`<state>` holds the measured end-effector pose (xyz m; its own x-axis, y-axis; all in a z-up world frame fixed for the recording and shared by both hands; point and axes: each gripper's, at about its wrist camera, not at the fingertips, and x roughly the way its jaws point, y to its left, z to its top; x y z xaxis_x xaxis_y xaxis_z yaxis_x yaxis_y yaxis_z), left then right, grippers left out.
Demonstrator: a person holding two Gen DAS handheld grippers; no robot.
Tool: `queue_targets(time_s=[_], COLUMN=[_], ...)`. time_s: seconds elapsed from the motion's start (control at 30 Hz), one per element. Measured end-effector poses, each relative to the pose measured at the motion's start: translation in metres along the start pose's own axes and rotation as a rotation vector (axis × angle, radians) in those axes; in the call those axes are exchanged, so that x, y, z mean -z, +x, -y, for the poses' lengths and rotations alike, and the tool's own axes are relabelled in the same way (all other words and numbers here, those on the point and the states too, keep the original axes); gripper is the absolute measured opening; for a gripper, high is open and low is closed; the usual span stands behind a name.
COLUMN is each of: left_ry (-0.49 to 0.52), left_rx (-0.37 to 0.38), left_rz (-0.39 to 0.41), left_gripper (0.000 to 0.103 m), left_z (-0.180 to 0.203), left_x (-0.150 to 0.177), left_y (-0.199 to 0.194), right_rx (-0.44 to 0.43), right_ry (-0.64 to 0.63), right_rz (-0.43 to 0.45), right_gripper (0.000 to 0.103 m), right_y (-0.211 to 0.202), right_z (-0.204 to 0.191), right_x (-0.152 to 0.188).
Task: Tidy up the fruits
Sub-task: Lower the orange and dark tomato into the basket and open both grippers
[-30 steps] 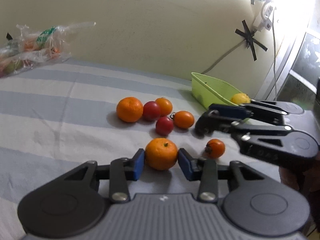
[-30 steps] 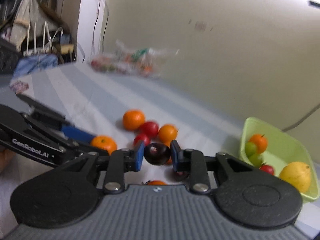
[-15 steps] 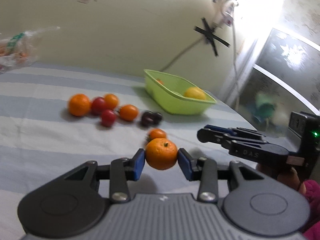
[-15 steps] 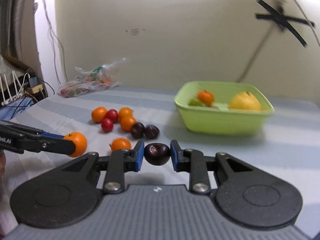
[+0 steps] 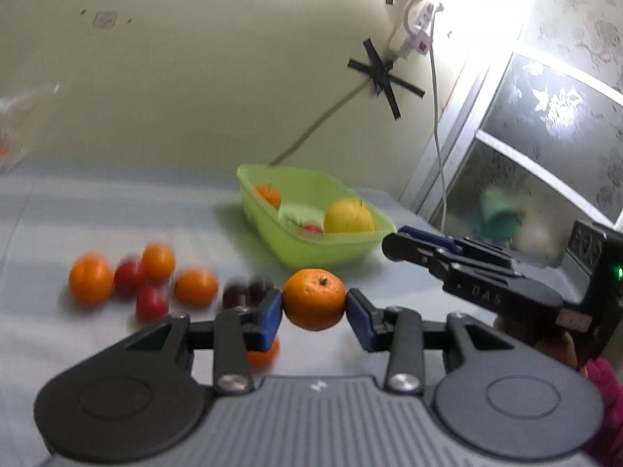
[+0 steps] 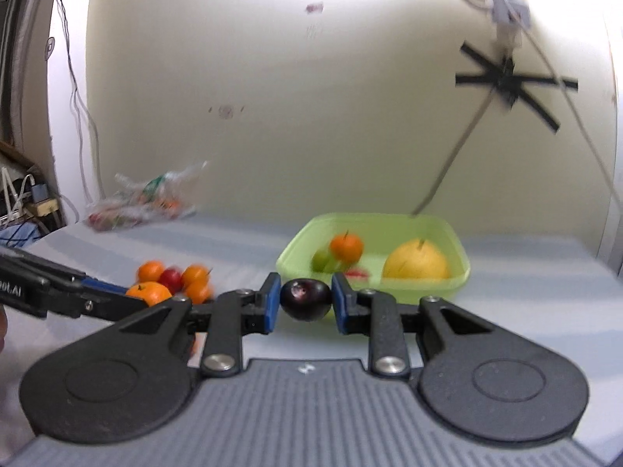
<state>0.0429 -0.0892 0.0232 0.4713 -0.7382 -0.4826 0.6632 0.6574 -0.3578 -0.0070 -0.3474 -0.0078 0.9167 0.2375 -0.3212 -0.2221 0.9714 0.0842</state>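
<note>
Two grippers: left gripper (image 5: 314, 313) carrying one mandarin (image 5: 314, 298); right gripper (image 6: 305, 303) carrying one dark plum (image 6: 305, 299). One green basket (image 6: 459, 272) holding one yellow citrus (image 6: 416, 261), one small orange (image 6: 346, 247), one green fruit (image 6: 321, 260). One plastic bag (image 6: 140, 202) lying by the wall.

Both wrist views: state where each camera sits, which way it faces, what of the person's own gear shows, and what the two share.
Left wrist: sits behind the left tool, shut on an orange; faces the green basket and wall; the right tool reaches in from the right edge.
Right wrist: sits behind the right tool, shut on a dark plum; faces the basket head-on; the left tool with its orange enters from the left edge.
Shared: basket, yellow fruit in it, loose fruit on the striped cloth.
</note>
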Motion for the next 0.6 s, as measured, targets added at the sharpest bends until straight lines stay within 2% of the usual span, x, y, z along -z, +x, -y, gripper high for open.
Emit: queue_targets(time_s=[0.17, 0.27, 0.4, 0.6], left_ry=[-0.056, -0.068, -0.044, -0.020], left_rx=[0.007, 0.008, 0.004, -0.018], left_rz=[0.022, 0.022, -0.010, -0.061], left_gripper=[0.037, 0.037, 0.037, 0.037], left_z=[-0.014, -0.016, -0.009, -0.002], left_x=[-0.049, -0.067, -0.074, -0.065], left_y=[0.037, 0.061, 0.092, 0.128], right_rx=[0.053, 0.074, 0.090, 0.109], right_ry=[-0.033, -0.024, -0.010, -0.001], right_rz=[0.042, 0.034, 0.009, -0.021], right_gripper=[0.031, 0.031, 0.031, 0.031], right_y=[0.029, 0.047, 0.062, 0.069], right_z=[0.018, 0.026, 0.032, 0.038], right_x=[-0.018, -0.017, -0.011, -0.004])
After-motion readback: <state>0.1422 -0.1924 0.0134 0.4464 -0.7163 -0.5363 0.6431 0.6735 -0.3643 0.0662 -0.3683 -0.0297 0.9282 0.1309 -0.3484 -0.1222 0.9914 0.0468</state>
